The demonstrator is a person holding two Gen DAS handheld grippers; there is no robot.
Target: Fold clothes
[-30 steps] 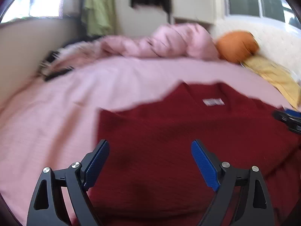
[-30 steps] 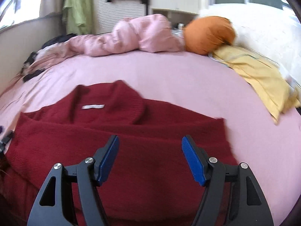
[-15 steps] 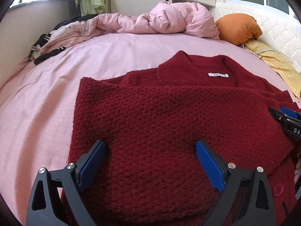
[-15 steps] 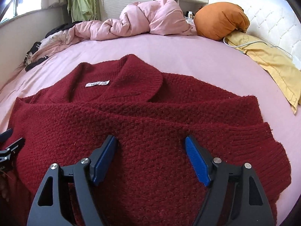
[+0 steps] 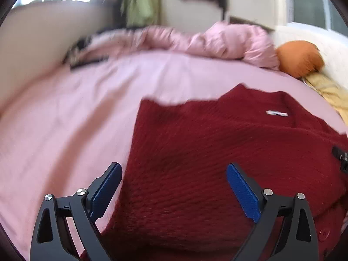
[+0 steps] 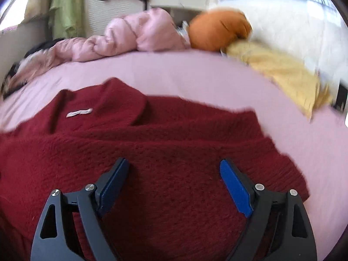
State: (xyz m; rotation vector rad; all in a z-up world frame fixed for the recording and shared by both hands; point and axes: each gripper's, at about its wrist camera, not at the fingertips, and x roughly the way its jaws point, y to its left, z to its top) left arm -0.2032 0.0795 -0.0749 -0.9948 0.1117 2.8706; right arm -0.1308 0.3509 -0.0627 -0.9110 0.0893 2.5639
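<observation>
Bedroom with pink bed sheet (image 5: 71,117), heaped pink quilt (image 5: 219,41), orange pillow (image 6: 217,32) and yellow cloth (image 6: 280,69) along the far side. Dark red knitted sweater (image 5: 217,152) spread on the sheet near the bed's front edge, collar and white label (image 6: 79,112) toward the far side, a thick layer of knit lying doubled across the body below the collar, so partly folded as seen. Left hand-held gripper (image 5: 174,191) poised above the sweater's left edge, jaws wide apart, nothing between the blue pads. Right hand-held gripper (image 6: 174,187) above the right half, jaws likewise spread wide and empty; contact with the knit not decidable through motion blur. Step judged: between folds, both tools positioned over the doubled layer. Next move, whichever it proves, calls for closing on an edge rather than the flat middle, gripping both layers together, and lifting both sides evenly to keep the bulky knit from sagging or sliding apart.
</observation>
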